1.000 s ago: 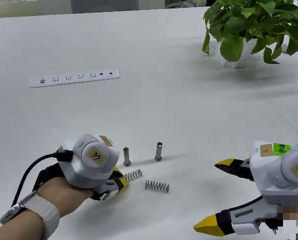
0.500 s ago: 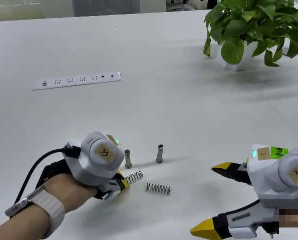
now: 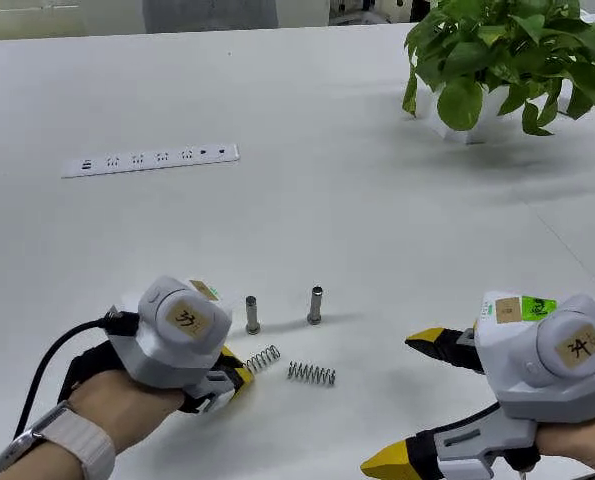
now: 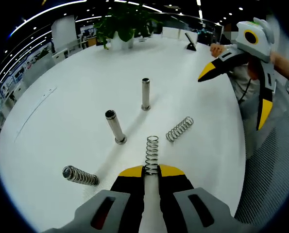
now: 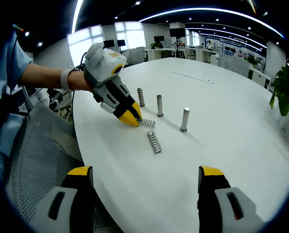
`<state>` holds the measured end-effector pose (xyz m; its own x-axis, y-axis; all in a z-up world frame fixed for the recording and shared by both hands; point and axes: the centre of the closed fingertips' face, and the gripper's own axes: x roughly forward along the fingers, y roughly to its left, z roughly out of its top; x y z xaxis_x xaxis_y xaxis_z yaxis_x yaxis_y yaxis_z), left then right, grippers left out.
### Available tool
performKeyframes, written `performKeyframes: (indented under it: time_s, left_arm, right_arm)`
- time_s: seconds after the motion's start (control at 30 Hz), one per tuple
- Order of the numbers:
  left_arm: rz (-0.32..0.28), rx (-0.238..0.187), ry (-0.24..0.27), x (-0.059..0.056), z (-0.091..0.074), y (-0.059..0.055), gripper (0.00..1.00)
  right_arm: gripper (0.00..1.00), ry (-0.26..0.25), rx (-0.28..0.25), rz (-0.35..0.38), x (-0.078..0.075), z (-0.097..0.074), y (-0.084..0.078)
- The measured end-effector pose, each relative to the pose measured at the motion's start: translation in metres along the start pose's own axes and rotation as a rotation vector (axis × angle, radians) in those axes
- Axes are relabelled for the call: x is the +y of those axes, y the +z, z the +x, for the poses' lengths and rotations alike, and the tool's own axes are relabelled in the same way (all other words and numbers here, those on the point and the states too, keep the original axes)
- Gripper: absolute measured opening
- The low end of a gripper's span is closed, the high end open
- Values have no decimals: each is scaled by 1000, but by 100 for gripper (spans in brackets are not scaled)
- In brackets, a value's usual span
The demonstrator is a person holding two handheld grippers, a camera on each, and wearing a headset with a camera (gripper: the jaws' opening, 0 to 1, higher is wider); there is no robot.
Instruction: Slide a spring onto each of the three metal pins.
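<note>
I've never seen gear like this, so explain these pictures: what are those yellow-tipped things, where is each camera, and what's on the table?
A person holds a two-jaw gripper in each hand. The wide picture comes from a headset camera; the two round ones come from cameras riding on the grippers. The left gripper pinches one end of a held spring. The right gripper is open and empty. On the white table stand a left bare pin, a right bare pin and a spring-covered pin; a loose spring lies beside them.
</note>
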<state>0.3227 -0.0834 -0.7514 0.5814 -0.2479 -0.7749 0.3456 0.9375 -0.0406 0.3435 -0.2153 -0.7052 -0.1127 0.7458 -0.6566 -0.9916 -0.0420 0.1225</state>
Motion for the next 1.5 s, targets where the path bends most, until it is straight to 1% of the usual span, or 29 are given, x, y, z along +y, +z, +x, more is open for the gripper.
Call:
performKeyframes:
  time_s: [0.13, 0.2, 0.33, 0.4, 0.47, 0.6, 0.67, 0.77, 0.8, 0.87, 0.93, 1.0, 1.13, 1.17, 1.27, 1.37, 1.5]
  left_arm:
    - [-17, -14, -7, -3, -3, -4, 9]
    - [-19, -27, -13, -7, -5, -3, 9]
    - [-20, -46, -15, -8, -8, -4, 9]
    - [-11, -72, -20, -9, -10, -2, 9]
    - [7, -88, -23, -14, -15, 0, 9]
    - [23, -116, -34, -19, -24, 0, 9]
    - [36, -129, -42, -21, -28, -3, 9]
    - [39, -155, -58, -28, -36, -1, 9]
    - [43, -162, -59, -26, -37, -3, 9]
    - [52, -166, -60, -25, -39, -4, 9]
    - [49, -178, -69, -28, -41, -2, 9]
    - [49, -200, -75, -30, -44, 2, 9]
    - [50, -237, -98, -36, -48, 10, 9]
    - [56, -246, -101, -38, -49, 11, 9]
    - [77, -270, -134, -46, -53, 17, 9]
    - [99, -285, -163, -53, -57, 19, 9]
    - [114, -293, -186, -57, -60, 21, 9]
  right_arm:
    - [90, 6, 2, -2, 3, 1, 0]
    - [90, 8, 2, -4, 4, 2, 0]
    - [89, 15, -4, -1, 6, 3, 3]
    - [89, 19, -4, -6, 8, 4, 5]
    - [89, 26, -5, -8, 10, 6, 7]
    - [88, 39, -4, -20, 13, 8, 10]
    - [88, 47, -9, -21, 14, 9, 14]
    - [86, 60, -11, -27, 17, 12, 18]
    - [85, 66, -10, -33, 18, 14, 20]
    - [84, 85, -18, -32, 22, 16, 25]
    - [83, 112, -32, -27, 28, 18, 31]
    - [82, 133, -45, -34, 32, 20, 39]
    - [79, 167, -53, -64, 36, 26, 49]
    - [76, 173, -50, -69, 37, 27, 51]
    - [74, 188, -39, -88, 37, 29, 54]
    - [71, 200, -31, -113, 37, 30, 59]
    - [65, 218, -23, -129, 38, 31, 63]
